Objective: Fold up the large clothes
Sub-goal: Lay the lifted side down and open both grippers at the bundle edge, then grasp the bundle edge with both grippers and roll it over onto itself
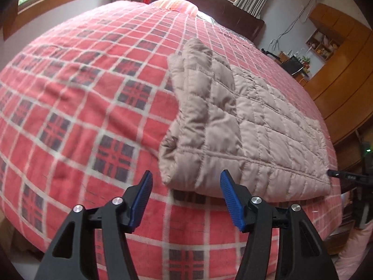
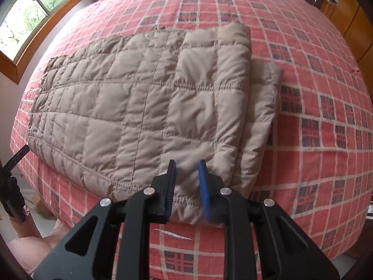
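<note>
Left wrist view
Left tongs [image 1: 186,197]: black plastic arms with ribbed blue pads, set wide apart and holding nothing; they hang just above the near edge of the bed, beside the jacket's left corner.
Jacket [image 1: 244,126]: beige quilted fabric stitched into puffy squares, folded into a long flat slab on the right half of the bed; the left edge is a thick rounded fold, the near hem has a double seam.
Blanket [image 1: 81,93]: soft, fuzzy red cloth with a white grid and dark plaid squares, covering the whole bed.
Pillow [image 1: 179,5]: striped orange and pink, at the far end of the bed.
Right tongs [image 1: 345,176]: only a black tip shows at the jacket's near right corner.
Cabinet [image 1: 345,74]: glossy brown wood along the right wall.

Right wrist view
Right tongs [image 2: 186,186]: a narrow gap between the pads, over the jacket's near hem; the right pad is blurred, and I cannot tell whether they pinch the cloth.
Jacket [image 2: 139,98]: lies flat across the blanket [image 2: 314,116], with stacked layers showing along its right side.
Window [image 2: 25,16]: wooden frame, green leaves outside.
</note>
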